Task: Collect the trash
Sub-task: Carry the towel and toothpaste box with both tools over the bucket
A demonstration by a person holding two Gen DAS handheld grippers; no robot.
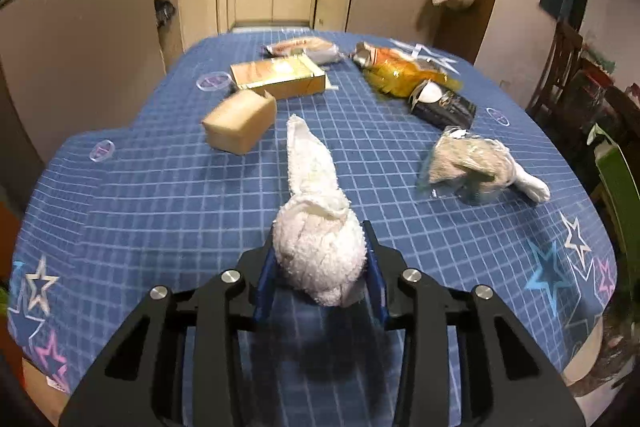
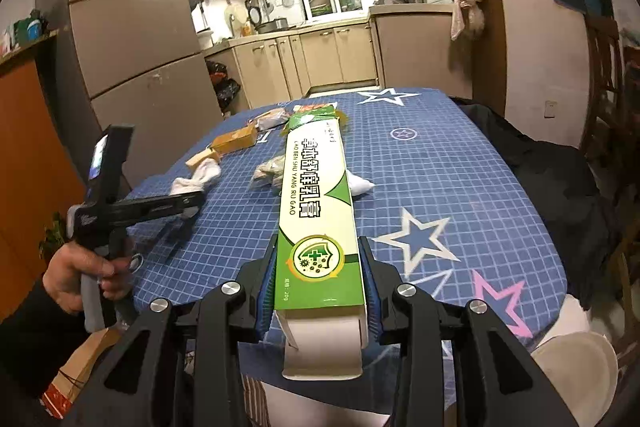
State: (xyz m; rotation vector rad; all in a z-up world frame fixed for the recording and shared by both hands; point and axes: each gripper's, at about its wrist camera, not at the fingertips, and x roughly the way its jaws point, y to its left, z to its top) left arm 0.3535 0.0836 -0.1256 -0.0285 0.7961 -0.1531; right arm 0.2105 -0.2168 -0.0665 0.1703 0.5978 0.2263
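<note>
The left claw is clamped on the bunched end of a white sock, whose long axis runs straight away from the claw, toe end lying on the blue checked counter. The right claw is clamped on a long green and white carton, lifted above the counter and pointing ahead toward the kitchen, its near flap open. A hand grips the left tool's handle, tilted downward.

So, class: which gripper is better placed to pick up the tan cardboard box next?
Neither is free. Left gripper grips the white towel, the right gripper the green carton; left is nearer the box.
</note>
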